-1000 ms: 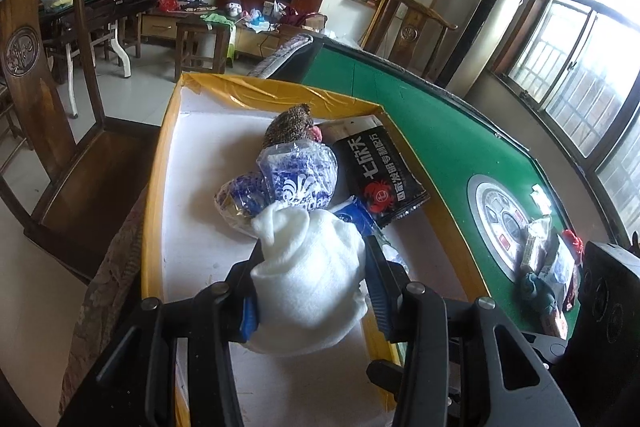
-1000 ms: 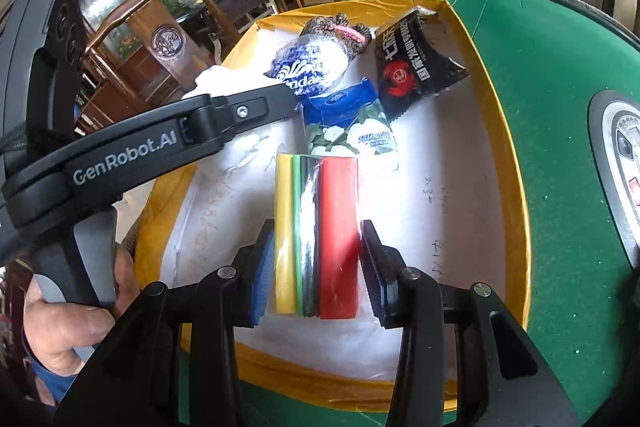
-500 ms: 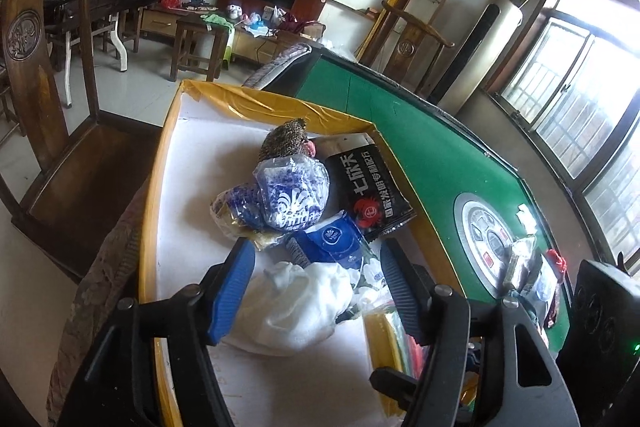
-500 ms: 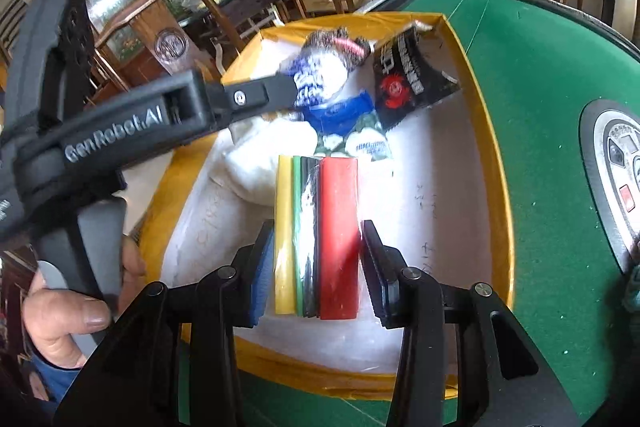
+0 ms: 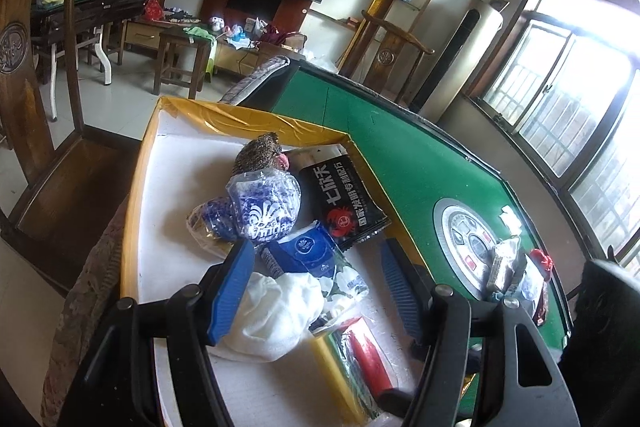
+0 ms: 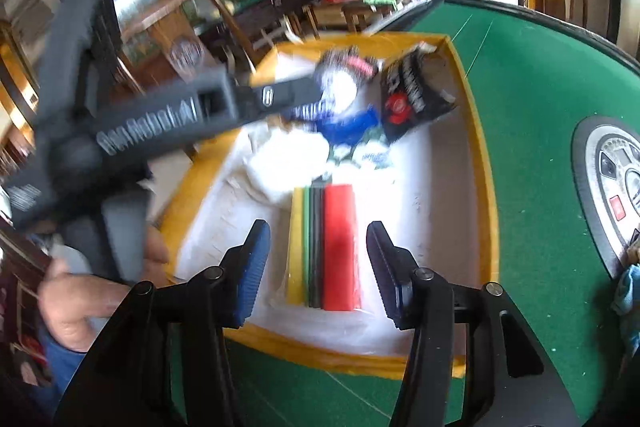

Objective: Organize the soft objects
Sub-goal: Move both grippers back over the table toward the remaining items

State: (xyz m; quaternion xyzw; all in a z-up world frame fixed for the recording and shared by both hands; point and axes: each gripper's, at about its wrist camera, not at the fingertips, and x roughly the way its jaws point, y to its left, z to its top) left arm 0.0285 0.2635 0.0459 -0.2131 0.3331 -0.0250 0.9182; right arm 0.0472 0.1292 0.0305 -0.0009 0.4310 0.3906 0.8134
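Note:
A white tray with yellow taped rim (image 5: 256,119) (image 6: 486,195) holds soft items. A white cloth (image 5: 276,311) (image 6: 288,159) lies in it, under my open left gripper (image 5: 316,291). A wrapped pack of yellow, green, black and red strips (image 6: 324,247) (image 5: 352,359) lies on the tray floor between the spread jaws of my open right gripper (image 6: 318,267). Further back lie a blue-white Vinda tissue pack (image 5: 264,207), a blue packet (image 5: 304,253), a black bag (image 5: 344,203) and a brown knitted item (image 5: 258,157).
The tray sits on a green felt table (image 6: 536,99) with a round centre panel (image 5: 468,247). Several small items (image 5: 516,279) lie at the right. A wooden chair (image 5: 44,131) stands left of the tray. The left gripper's body (image 6: 140,123) crosses the right view, blurred.
The left gripper opened and let the white cloth drop into the tray, then lifted back. The right gripper opened and released the strip pack onto the tray floor.

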